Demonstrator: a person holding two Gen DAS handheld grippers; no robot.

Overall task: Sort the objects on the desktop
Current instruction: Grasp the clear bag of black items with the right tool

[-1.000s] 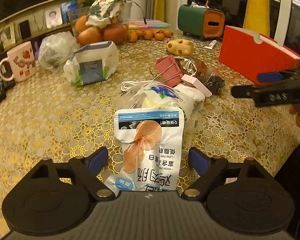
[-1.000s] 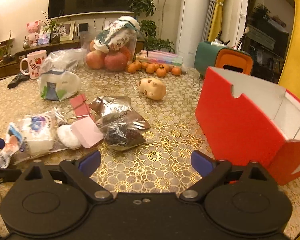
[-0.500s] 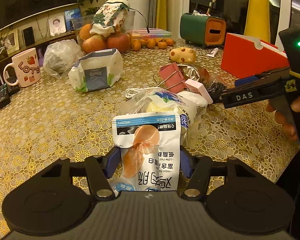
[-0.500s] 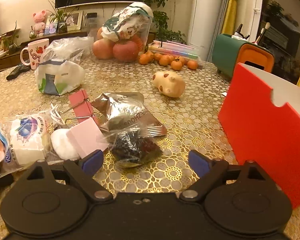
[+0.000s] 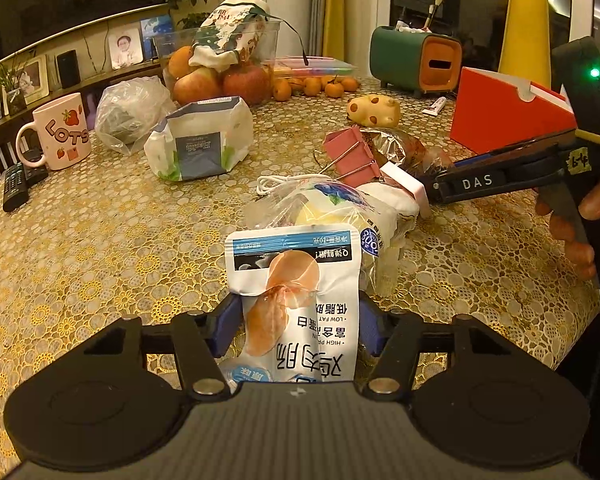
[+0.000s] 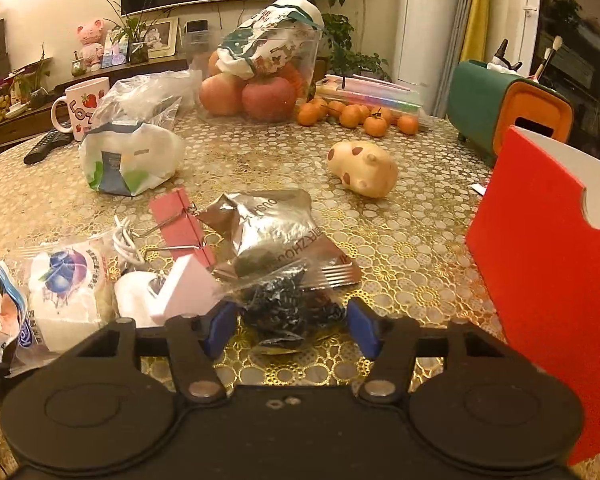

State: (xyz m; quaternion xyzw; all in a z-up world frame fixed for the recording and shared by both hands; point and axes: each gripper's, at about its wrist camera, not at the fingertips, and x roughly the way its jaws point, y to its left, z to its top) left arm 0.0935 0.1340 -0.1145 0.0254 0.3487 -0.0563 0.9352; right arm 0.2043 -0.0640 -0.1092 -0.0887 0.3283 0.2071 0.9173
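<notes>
Pick-up step: left gripper [image 5: 298, 322] clamped on white snack pouch [image 5: 296, 296] at table [image 5: 100, 248] edge; right gripper [image 6: 286, 326] jaws closing around dark clear packet [image 6: 290, 310], pads not visibly pressing. Next: lift both, carry to red box [image 6: 548, 256]

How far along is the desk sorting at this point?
Nothing looks sorted yet. In hand: the left gripper is shut on the white snack pouch, and the right gripper is closing around the clear bag of dark bits. Left over: the foil packet, pink binder clip and blueberry packet.
</notes>
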